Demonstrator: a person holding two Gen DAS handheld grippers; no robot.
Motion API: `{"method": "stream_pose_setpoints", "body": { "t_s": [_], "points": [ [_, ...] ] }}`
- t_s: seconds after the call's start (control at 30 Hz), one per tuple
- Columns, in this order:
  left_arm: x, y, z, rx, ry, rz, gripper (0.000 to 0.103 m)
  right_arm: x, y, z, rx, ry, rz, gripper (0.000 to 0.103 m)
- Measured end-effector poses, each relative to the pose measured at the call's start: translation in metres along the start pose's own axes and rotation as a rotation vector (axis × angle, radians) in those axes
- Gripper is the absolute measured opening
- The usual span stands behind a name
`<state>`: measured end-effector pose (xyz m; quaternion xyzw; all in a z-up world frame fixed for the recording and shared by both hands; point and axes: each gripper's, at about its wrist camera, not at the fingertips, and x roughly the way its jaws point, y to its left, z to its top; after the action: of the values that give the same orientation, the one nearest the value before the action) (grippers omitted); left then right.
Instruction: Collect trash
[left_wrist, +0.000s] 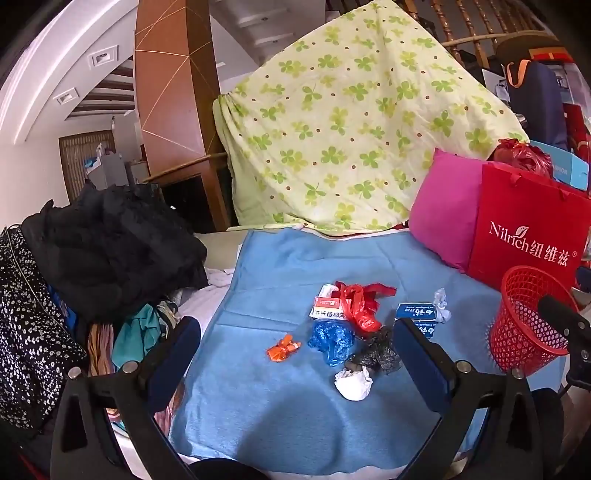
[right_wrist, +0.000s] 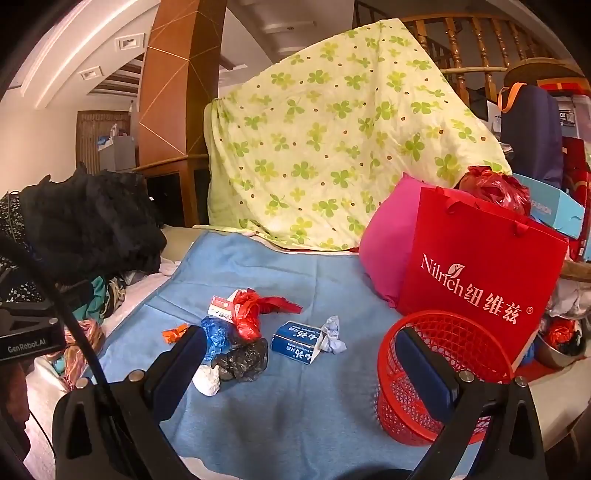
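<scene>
Crumpled trash (left_wrist: 351, 332) heaped on blue cloth (left_wrist: 280, 413); both tools spread wide, empty.

Bare blue blanket (right_wrist: 295, 406) before the trash; red basket (right_wrist: 436, 376), seemingly upright, blocks right.

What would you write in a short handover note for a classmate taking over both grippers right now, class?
Left gripper: open, empty, above the blue cloth.
Right gripper: open, empty, beside the red basket.
Trash on the cloth: orange wrapper, blue bag, red bag, black bag, white wad, red-and-white box, blue box, pale crumpled paper.
Done: nothing visibly collected; what shows of the basket's inside looks empty.
Left: every piece.
</scene>
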<state>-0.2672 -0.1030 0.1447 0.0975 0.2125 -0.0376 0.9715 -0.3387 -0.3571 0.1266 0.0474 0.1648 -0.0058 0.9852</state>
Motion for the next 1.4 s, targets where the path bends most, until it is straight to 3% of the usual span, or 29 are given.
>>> {"method": "stream_pose_setpoints", "body": {
  "t_s": [0.57, 1.17, 1.4],
  "points": [
    [-0.003, 0.000, 0.000, 0.010, -0.011, 0.006, 0.103, -0.007, 0.001, 0.008, 0.019, -0.007, -0.013, 0.103],
    [0.003, 0.001, -0.003, 0.038, 0.012, 0.012, 0.103, -0.005, 0.006, 0.004, -0.044, -0.027, -0.045, 0.103],
    [0.004, 0.000, -0.004, 0.043, 0.016, 0.015, 0.103, -0.003, 0.002, 0.003, 0.003, -0.021, -0.021, 0.103]
  ]
}}
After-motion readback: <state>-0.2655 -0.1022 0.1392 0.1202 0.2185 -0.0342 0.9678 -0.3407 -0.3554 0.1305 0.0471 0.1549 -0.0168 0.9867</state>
